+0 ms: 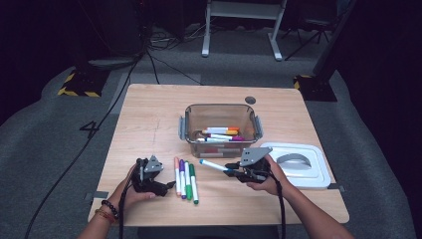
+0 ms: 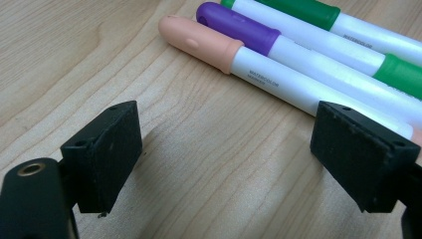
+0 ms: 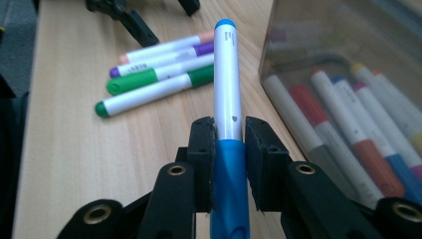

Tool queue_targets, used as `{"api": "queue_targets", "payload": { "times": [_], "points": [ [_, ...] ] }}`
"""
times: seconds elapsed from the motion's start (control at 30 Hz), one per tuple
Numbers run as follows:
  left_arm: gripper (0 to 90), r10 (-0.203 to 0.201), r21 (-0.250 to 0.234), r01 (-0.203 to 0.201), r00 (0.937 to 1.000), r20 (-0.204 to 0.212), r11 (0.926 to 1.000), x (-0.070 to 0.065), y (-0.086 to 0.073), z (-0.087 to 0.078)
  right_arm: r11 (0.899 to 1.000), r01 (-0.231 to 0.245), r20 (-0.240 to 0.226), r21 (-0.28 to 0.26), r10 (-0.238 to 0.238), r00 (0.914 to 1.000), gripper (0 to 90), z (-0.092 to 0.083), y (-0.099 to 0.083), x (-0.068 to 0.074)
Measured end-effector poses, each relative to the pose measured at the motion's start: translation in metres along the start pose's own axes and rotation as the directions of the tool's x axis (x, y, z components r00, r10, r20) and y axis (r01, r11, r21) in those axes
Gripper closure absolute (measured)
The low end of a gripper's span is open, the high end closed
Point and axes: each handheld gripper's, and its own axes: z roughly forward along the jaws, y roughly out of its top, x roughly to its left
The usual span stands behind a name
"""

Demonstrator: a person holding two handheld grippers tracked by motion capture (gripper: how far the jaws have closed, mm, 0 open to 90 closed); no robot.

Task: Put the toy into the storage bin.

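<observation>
My right gripper (image 1: 230, 171) (image 3: 229, 137) is shut on a blue-capped white marker (image 1: 211, 165) (image 3: 226, 74), held a little above the table with its tip pointing left. Its pads press the barrel just above the blue cap. My left gripper (image 1: 166, 186) (image 2: 224, 154) stands open low over the bare wood with nothing between its jaws. Just beyond it lie a peach marker (image 1: 176, 174) (image 2: 199, 42), a purple marker (image 1: 182, 177) (image 2: 239, 25) and two green markers (image 1: 190, 181) (image 2: 303, 10), side by side.
A clear plastic bin (image 1: 219, 105) (image 3: 298, 45) stands mid-table with several markers (image 1: 219, 134) inside. Its white lid (image 1: 298, 164) lies flat at the right, behind my right hand. A small dark disc (image 1: 250, 100) sits near the table's far edge.
</observation>
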Motion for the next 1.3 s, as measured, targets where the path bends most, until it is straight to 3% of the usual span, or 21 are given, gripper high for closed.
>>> {"api": "queue_targets", "payload": {
  "times": [0.2,0.37,0.67,0.93,1.3],
  "points": [
    [13.3,-0.001,0.0,0.001,1.0,0.0,1.0,0.0,0.0,0.0,0.998,0.051,-0.005,-0.04,-0.051,0.9987,75.1,-0.02,0.013,0.001],
    [13.1,-0.003,0.001,0.003,1.0,0.001,1.0,0.0,0.0,0.0,0.994,0.074,0.024,-0.076,-0.072,0.9971,75.1,-0.041,0.026,-0.003],
    [13.1,-0.003,0.001,0.003,1.0,0.001,1.0,0.0,0.0,0.0,0.992,0.08,0.061,-0.096,-0.074,0.9954,75.1,-0.065,0.053,-0.028],
    [13.1,-0.003,0.001,0.003,1.0,0.0,1.0,0.0,0.0,0.0,0.992,0.085,0.086,-0.091,-0.077,0.9933,75.1,-0.069,0.072,-0.047],
    [13.1,-0.003,0.001,0.003,1.0,0.001,1.0,0.0,0.0,0.0,0.997,0.074,0.092,-0.022,-0.071,0.9932,75.1,-0.051,0.08,-0.08]
  ]
}}
